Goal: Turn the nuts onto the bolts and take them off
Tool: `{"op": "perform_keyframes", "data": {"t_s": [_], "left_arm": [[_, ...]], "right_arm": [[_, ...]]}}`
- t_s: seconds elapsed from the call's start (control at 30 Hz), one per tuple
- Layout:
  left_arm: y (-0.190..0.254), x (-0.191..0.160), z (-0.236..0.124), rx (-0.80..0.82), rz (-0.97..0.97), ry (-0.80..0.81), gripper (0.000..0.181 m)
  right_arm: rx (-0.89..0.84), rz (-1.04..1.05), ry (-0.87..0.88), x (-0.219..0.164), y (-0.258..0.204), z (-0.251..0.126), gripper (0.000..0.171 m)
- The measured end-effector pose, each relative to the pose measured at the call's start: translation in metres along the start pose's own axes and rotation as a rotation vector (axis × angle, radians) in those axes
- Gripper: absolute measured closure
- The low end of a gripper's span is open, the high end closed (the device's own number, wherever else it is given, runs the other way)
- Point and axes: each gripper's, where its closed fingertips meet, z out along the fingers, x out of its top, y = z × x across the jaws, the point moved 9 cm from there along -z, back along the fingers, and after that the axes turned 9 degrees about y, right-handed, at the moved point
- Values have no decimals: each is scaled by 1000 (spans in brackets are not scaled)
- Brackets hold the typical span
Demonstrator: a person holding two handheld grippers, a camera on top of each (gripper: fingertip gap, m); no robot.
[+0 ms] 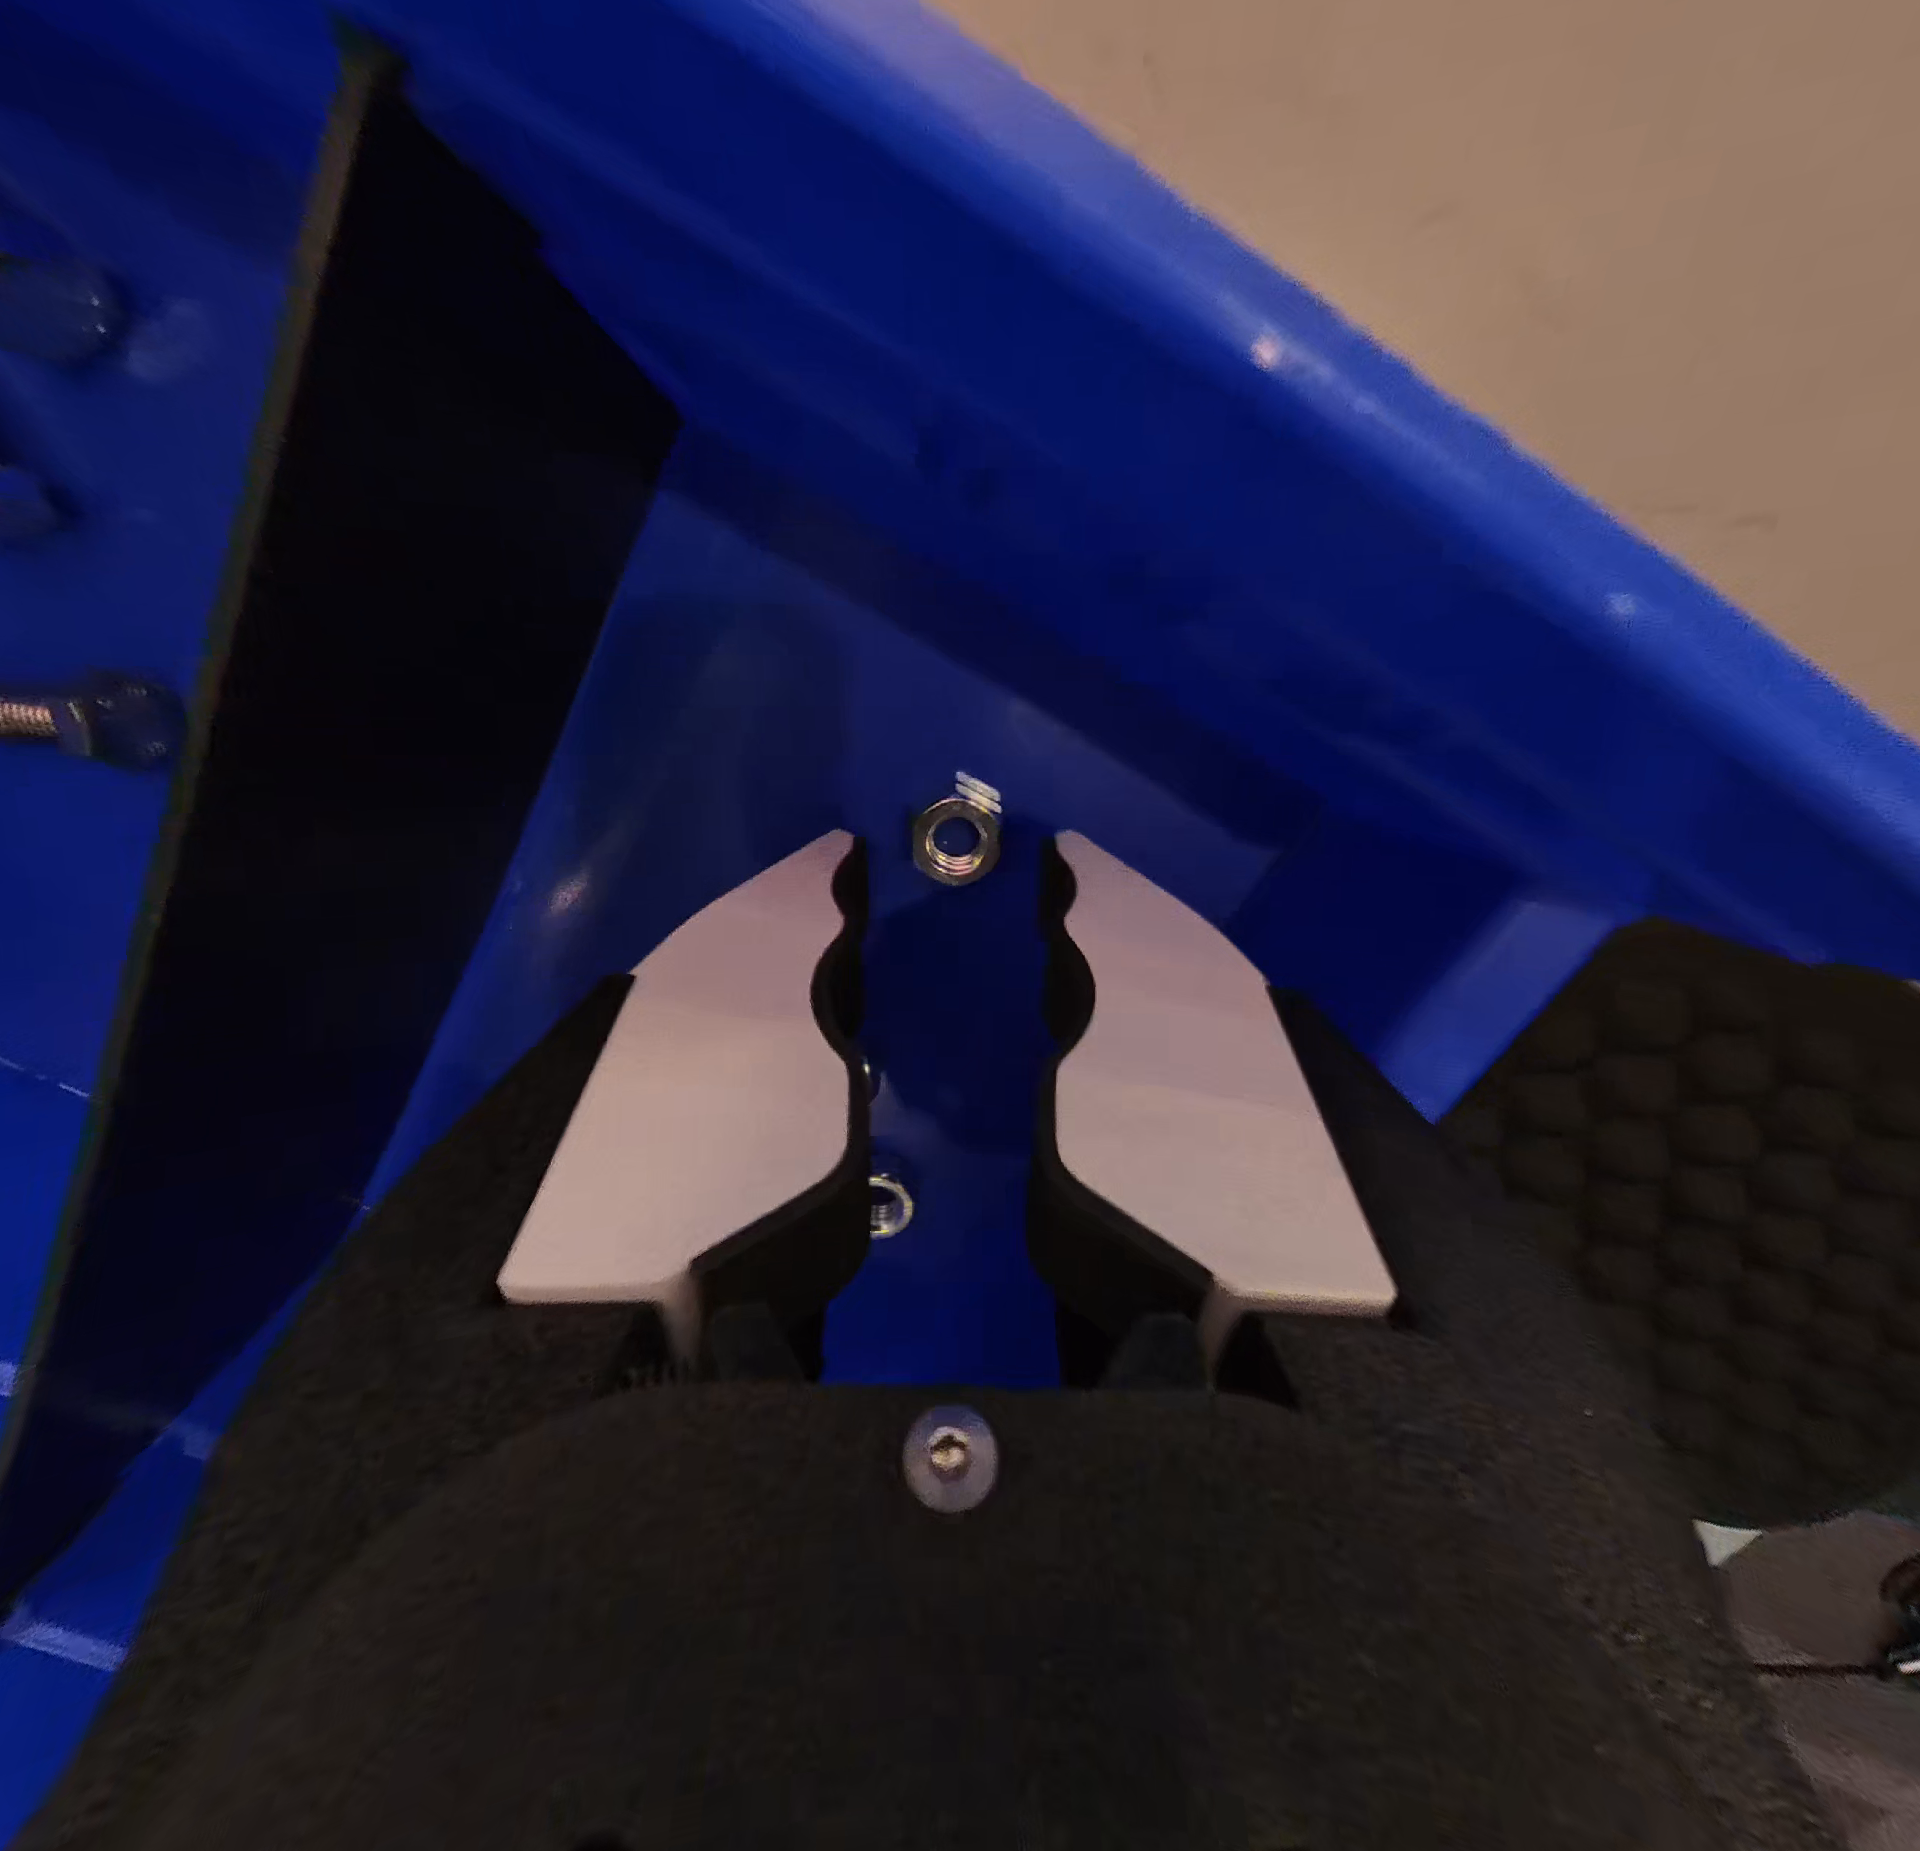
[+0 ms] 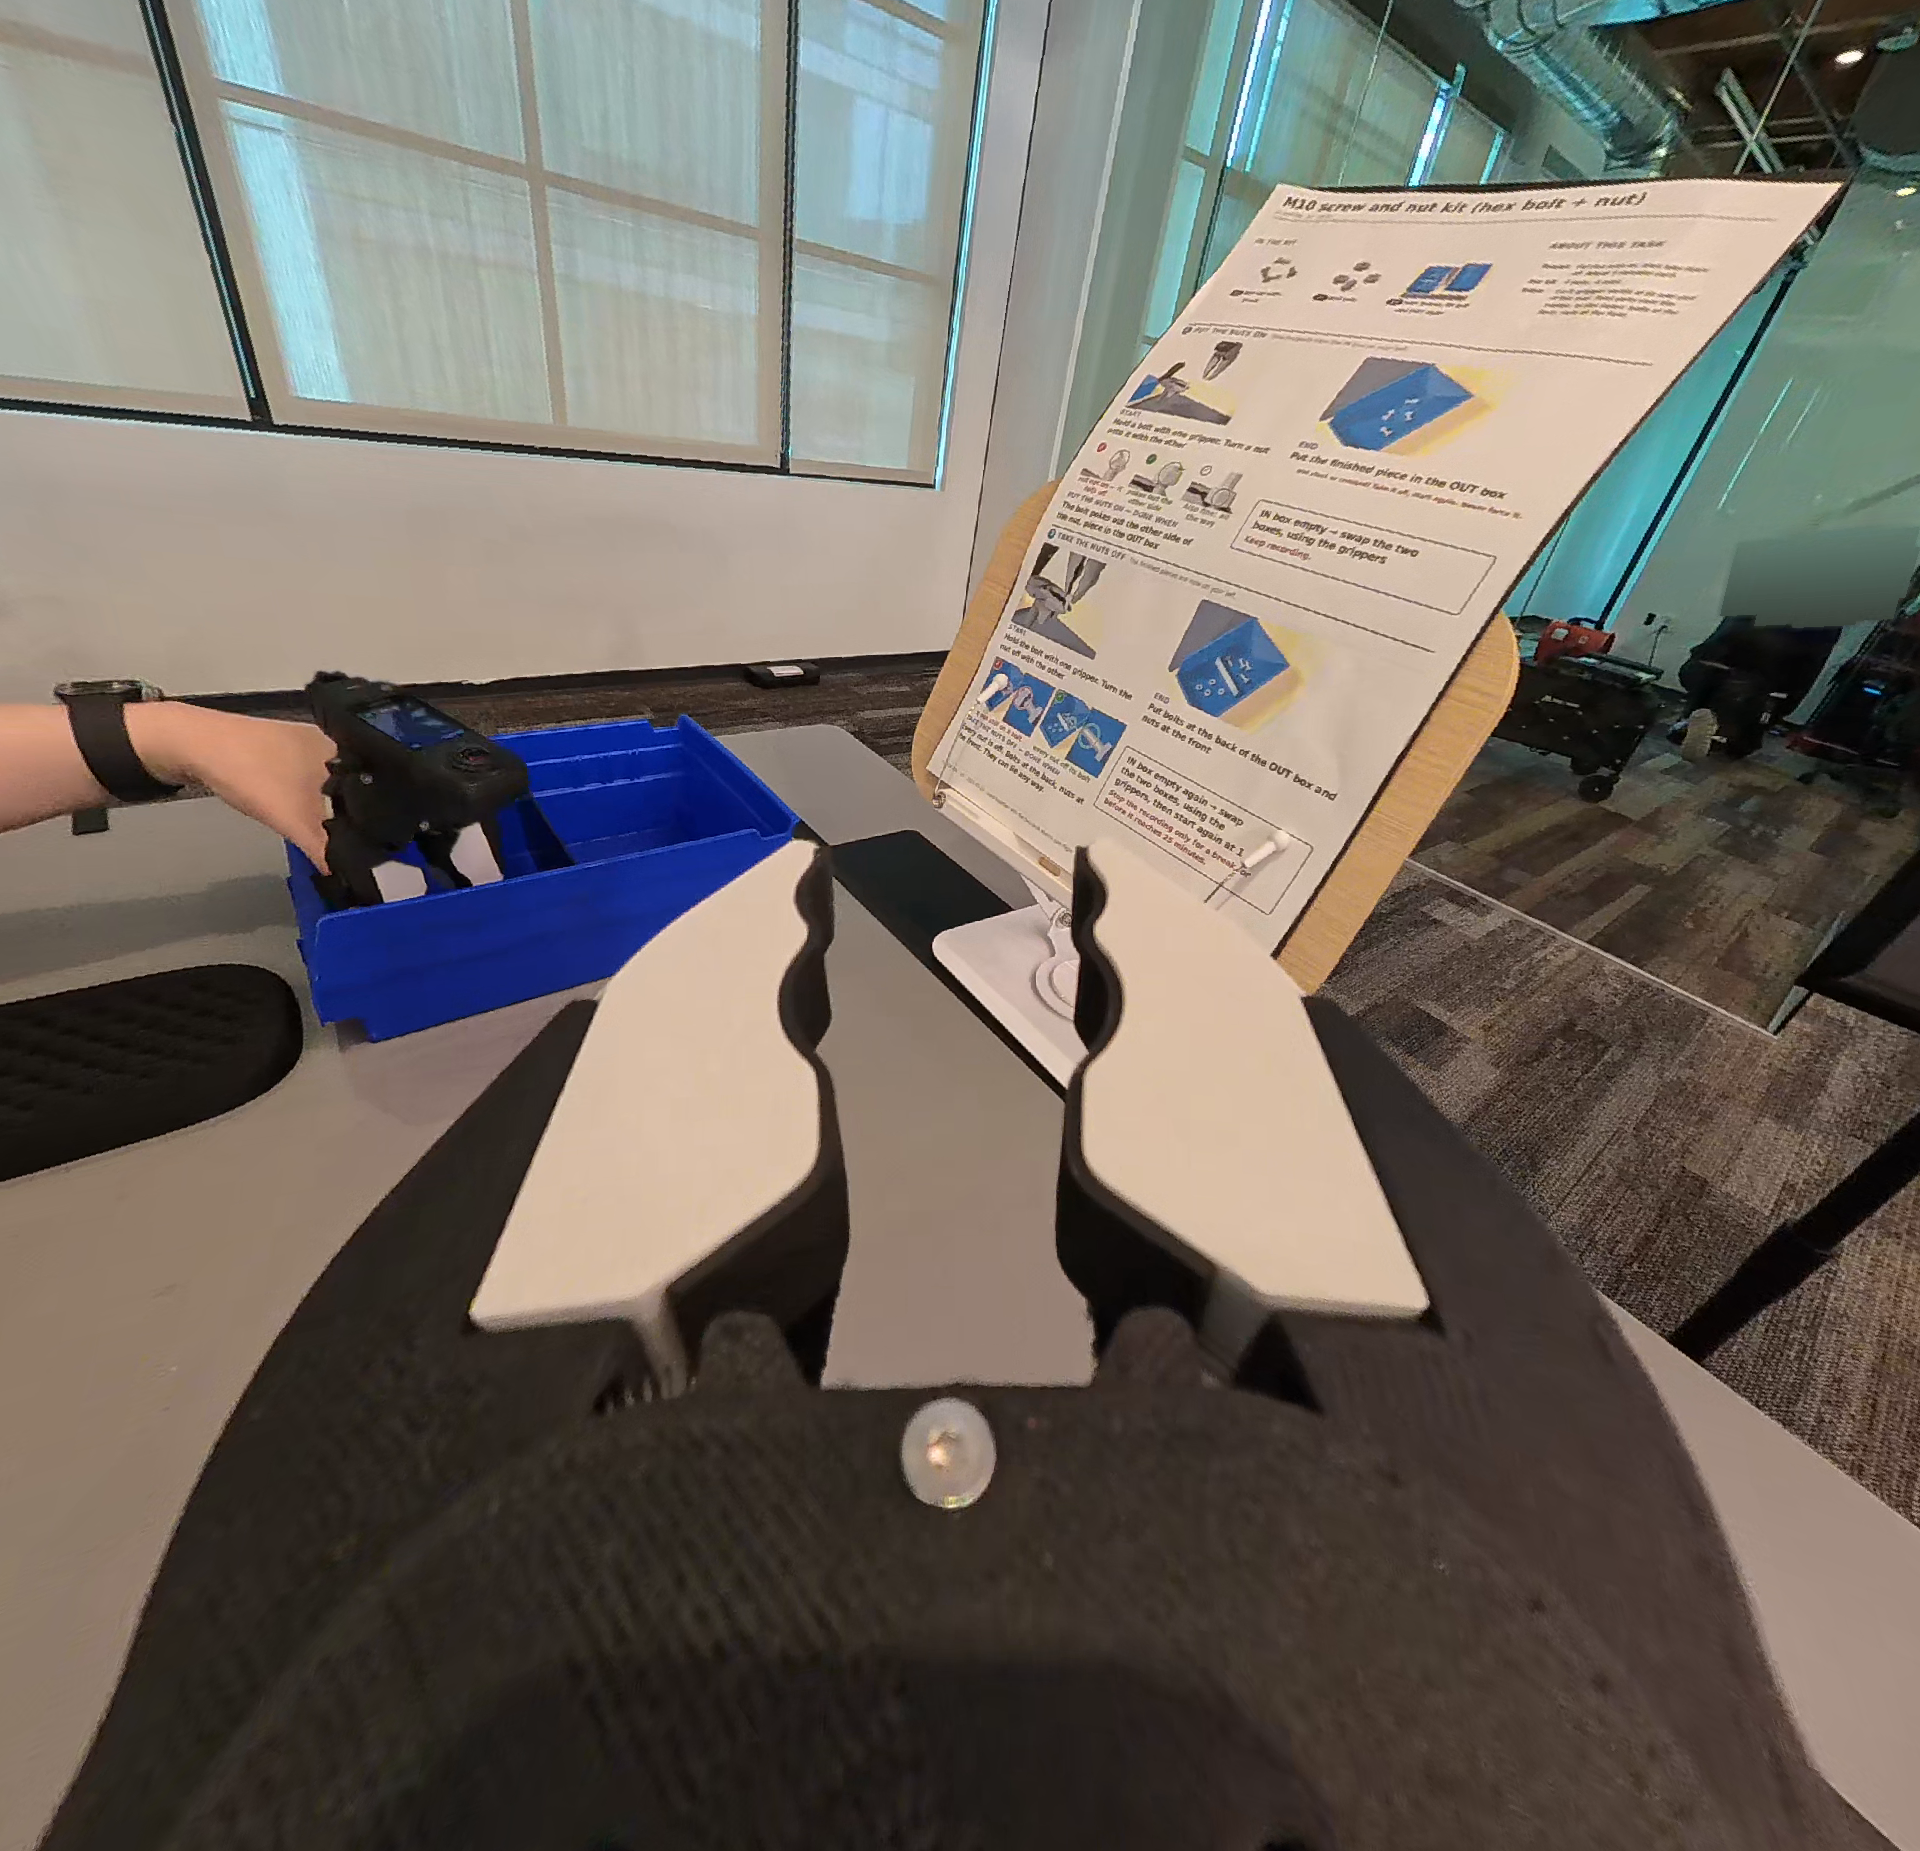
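My left gripper [image 1: 951,845] is open and reaches down into a compartment of the blue bin [image 1: 1039,367]. A silver hex nut [image 1: 956,845] lies on the bin floor right at its fingertips, between them. A second nut [image 1: 888,1207] lies on the floor nearer the gripper base, half hidden by the left finger. A bolt [image 1: 94,726] lies in the neighbouring compartment at far left, past a black divider [image 1: 395,606]. My right gripper [image 2: 951,866] is open and empty above the grey table [image 2: 208,1334]. The right wrist view also shows the left gripper [image 2: 416,793] in the bin [image 2: 582,908].
A black textured pad [image 2: 125,1063] lies on the table left of the right gripper, also in the left wrist view [image 1: 1714,1178]. An instruction sheet on a stand [image 2: 1299,575] stands at the table's far right edge. A person's hand with a wristwatch [image 2: 114,752] holds the left gripper. The tips of one gripper are about 50 cm away from the tips of the other. Between my left fingertips and the bolt [image 1: 94,726] there is roughly 12 cm.
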Motion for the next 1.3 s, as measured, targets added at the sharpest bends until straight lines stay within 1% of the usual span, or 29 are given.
{"op": "perform_keyframes", "data": {"t_s": [0.07,0.17,0.2,0.23,0.33,0.4,0.47,0.53,0.57,0.63,0.7,0.77,0.87,0.9,0.97,1.03,1.1,1.17,1.23,1.3], "left_arm": [[-1,-3,4,23,13,-32,148],[-1,-1,4,12,-8,-17,149],[-1,-2,5,3,-10,-28,152],[-1,-1,5,-13,-13,-24,163],[1,-1,5,2,-4,-38,164],[-1,-3,1,57,6,-28,164],[-5,-2,-15,111,-20,48,164],[-6,6,-47,161,-82,233,164],[-1,13,-66,145,-117,352,164],[16,33,-104,86,-176,604,164],[41,59,-131,-53,-195,836,164],[69,85,-144,-201,-174,973,165],[101,118,-147,-380,-167,1079,165],[110,127,-146,-456,-179,1097,165],[124,140,-141,-605,-183,1071,165],[132,148,-133,-666,-196,1043,165],[137,152,-129,-741,-214,1030,165],[138,154,-127,-770,-235,1012,165],[137,155,-125,-761,-250,1008,165],[136,155,-124,-777,-259,1008,165]], "right_arm": [[7,2,-6,0,-1,1,126],[7,-2,-23,-1,-1,1,126],[8,-1,-30,-2,-1,2,126],[8,-2,-36,-2,-1,2,126],[13,-5,-38,-2,-3,3,126],[17,-8,-37,-1,-4,5,127],[22,-23,-4,1,-10,8,127],[67,-48,72,6,-23,16,128],[107,-69,111,8,-33,22,129],[214,-133,158,6,-59,37,131],[350,-214,186,-2,-94,55,132],[463,-303,193,-15,-131,72,133],[531,-523,164,-34,-177,84,133],[518,-600,167,-37,-186,85,134],[483,-700,197,-39,-197,84,136],[457,-739,243,-36,-201,80,136],[448,-793,244,-36,-203,78,136],[435,-852,236,-38,-202,77,139],[433,-889,241,-40,-203,76,145],[417,-927,230,-42,-204,77,146]]}}
